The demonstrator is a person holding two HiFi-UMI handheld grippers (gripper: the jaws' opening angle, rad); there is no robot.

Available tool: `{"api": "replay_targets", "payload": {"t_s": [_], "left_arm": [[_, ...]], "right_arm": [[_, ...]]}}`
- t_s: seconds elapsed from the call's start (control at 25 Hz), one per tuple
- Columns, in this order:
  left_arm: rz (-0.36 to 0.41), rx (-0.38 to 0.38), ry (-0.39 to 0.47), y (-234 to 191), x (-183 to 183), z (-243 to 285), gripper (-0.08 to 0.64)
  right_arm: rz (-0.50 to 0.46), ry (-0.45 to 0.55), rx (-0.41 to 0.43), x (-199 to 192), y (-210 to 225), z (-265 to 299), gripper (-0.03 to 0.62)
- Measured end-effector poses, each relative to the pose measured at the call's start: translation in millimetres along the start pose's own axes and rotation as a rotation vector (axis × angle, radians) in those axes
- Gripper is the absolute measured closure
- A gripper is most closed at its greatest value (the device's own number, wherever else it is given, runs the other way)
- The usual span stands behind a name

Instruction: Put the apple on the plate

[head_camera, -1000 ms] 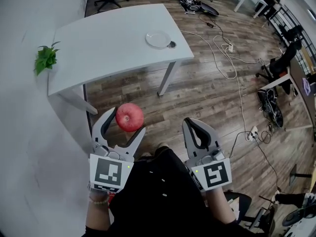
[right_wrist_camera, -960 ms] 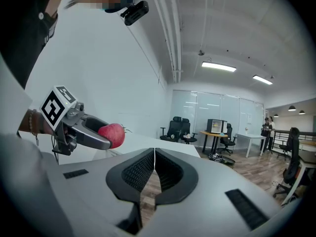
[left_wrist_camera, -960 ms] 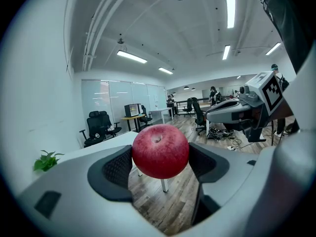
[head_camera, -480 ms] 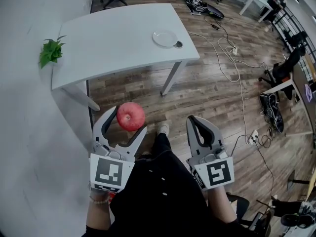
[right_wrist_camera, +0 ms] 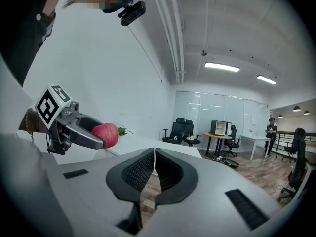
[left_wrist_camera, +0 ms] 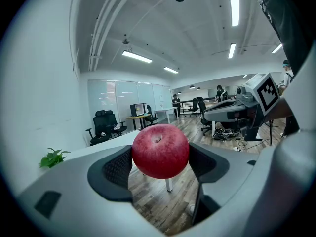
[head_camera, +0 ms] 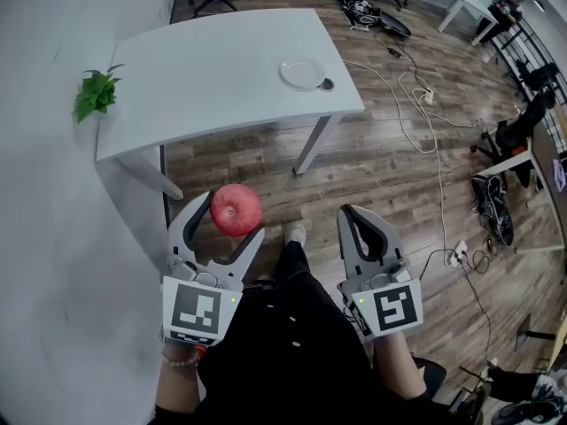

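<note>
Left gripper [head_camera: 232,217] still clamping apple [head_camera: 236,208], table [head_camera: 213,73] slightly nearer

Bright, even office light: ceiling strip lamps [left_wrist_camera: 232,4] burn white in both gripper views w/ mild glare. Head view is sharp, w/ a soft shadow under the tabletop [head_camera: 221,69] onto the floor [head_camera: 372,166]. Gripper views are heavily fisheye — black vignette at corners, straight lines bowed. Close foreground is a bit soft — apple [left_wrist_camera: 160,151] crisp, faint sheen on top.
</note>
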State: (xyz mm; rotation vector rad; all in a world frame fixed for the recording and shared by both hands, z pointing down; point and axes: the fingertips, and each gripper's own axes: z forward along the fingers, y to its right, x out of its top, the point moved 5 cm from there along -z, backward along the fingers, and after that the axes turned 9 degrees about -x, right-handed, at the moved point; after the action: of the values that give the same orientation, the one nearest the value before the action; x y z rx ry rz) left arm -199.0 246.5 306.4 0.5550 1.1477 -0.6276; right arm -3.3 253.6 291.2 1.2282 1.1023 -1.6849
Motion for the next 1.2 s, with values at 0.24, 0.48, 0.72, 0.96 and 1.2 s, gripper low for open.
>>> {"api": "replay_targets", "payload": {"t_s": [0.24,0.48,0.72,0.96,1.2], "left_arm": [[0.028,0.008,0.01,-4.3,9.4,12.2,0.192],[0.026,0.021,0.016,-10.8,21.0,31.2,0.192],[0.043,0.009,0.013,-17.8,28.5,58.1,0.192],[0.041,0.001,0.009,-25.7,35.4,90.3,0.192],[0.101,-0.009,0.018,-34.3,47.7,123.3,0.192]], "right_arm": [[0.009,0.007,0.019,-0.6,10.2,12.9,0.549],[0.012,0.012,0.038,1.1,23.8,32.3,0.549],[0.017,0.005,0.027,0.3,46.9,50.2,0.549],[0.015,0.0,0.038,-6.0,68.6,72.0,0.549],[0.026,-0.001,0.046,-6.3,96.7,97.4,0.549]]}}
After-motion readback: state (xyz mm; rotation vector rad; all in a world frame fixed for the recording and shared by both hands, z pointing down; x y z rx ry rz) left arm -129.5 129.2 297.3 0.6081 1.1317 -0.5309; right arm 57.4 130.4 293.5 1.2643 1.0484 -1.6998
